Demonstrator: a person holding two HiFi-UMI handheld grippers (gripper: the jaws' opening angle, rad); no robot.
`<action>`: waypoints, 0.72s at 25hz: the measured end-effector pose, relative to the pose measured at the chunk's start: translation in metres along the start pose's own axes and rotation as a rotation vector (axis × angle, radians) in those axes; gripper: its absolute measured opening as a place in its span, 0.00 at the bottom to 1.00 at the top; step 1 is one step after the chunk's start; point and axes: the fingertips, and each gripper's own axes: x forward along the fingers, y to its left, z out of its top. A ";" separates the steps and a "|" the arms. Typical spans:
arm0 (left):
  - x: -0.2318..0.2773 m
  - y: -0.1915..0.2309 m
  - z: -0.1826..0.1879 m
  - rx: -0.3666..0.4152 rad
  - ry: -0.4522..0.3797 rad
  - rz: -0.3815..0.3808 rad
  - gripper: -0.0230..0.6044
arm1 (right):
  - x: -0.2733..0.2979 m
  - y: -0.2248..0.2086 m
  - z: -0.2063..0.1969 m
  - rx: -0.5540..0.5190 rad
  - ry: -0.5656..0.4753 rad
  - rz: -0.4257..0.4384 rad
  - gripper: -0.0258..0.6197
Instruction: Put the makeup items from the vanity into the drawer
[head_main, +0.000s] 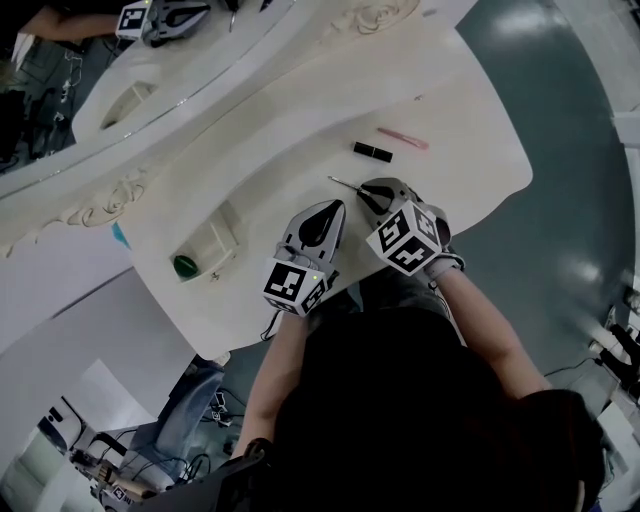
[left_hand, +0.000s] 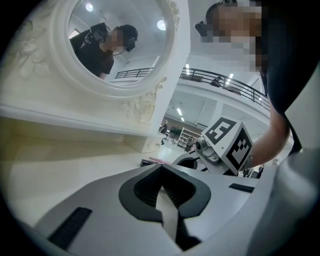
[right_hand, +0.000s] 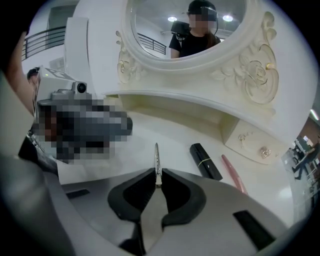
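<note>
My right gripper (head_main: 364, 191) is shut on a thin metal makeup tool (right_hand: 156, 159), which pokes forward over the white vanity top (head_main: 450, 110); the same tool (head_main: 343, 183) shows in the head view. Just beyond it lie a black lipstick tube (right_hand: 205, 161) and a pink pencil (right_hand: 233, 173), side by side. The lipstick (head_main: 372, 152) and pencil (head_main: 402, 139) rest further back on the top. My left gripper (head_main: 330, 208) hovers close to the left of the right one, jaws shut with nothing between them (left_hand: 161, 169).
A small open drawer (head_main: 207, 243) sits in the vanity's left part, with a green item (head_main: 185, 266) by its near end. The ornate oval mirror (right_hand: 190, 30) stands behind. A small closed drawer front with knobs (right_hand: 252, 142) is at the right rear.
</note>
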 end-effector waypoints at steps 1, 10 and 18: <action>-0.001 0.001 0.001 0.000 -0.003 0.004 0.06 | -0.002 0.001 0.002 0.001 -0.007 0.001 0.12; -0.027 0.010 0.004 -0.021 -0.037 0.057 0.06 | -0.013 0.021 0.039 -0.032 -0.073 0.027 0.12; -0.070 0.024 0.012 -0.031 -0.087 0.129 0.06 | -0.011 0.057 0.084 -0.102 -0.119 0.087 0.12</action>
